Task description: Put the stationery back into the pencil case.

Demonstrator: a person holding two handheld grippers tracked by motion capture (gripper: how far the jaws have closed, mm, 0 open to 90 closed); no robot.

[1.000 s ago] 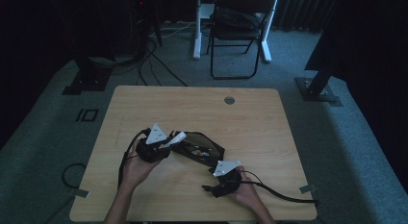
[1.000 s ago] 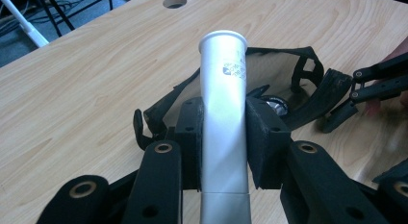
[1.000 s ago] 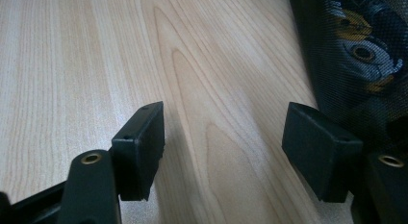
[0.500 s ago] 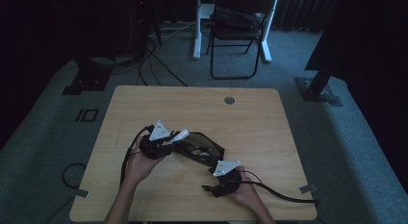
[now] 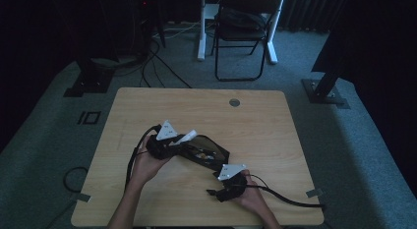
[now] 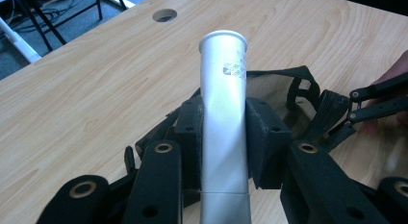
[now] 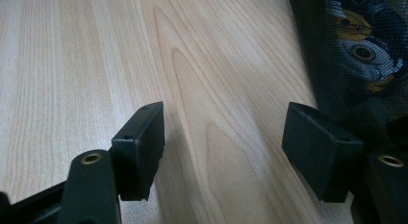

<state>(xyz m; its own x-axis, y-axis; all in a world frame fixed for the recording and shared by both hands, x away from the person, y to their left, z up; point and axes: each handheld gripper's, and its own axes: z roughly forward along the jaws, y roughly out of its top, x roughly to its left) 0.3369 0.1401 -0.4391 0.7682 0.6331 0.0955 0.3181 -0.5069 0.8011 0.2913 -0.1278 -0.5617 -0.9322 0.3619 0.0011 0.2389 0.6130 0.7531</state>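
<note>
My left gripper [image 5: 178, 139] is shut on a silver tube [image 6: 223, 65]; its pads clamp the tube's lower half and the capped end [image 5: 189, 136] sticks out ahead, over the edge of a black mesh pouch [image 5: 209, 151]. The pouch [image 6: 281, 87] lies flat mid-table, with small colourful items showing through the mesh [image 7: 358, 46]. Close to the table's front edge my right gripper [image 5: 212, 192] rests low, its jaws wide open over bare wood [image 7: 223, 147]. Nothing lies between them, and the pouch lies just beside its right jaw.
The wooden table [image 5: 147, 106] has a round cable hole [image 5: 234, 102] at the back. Cables trail from both grippers over the front edge. On the floor behind the table stand a folding chair [image 5: 243, 22] and stand bases [image 5: 324, 91].
My left gripper has edged slightly right toward the pouch, still carrying the tube. The right gripper has stayed where it was.
</note>
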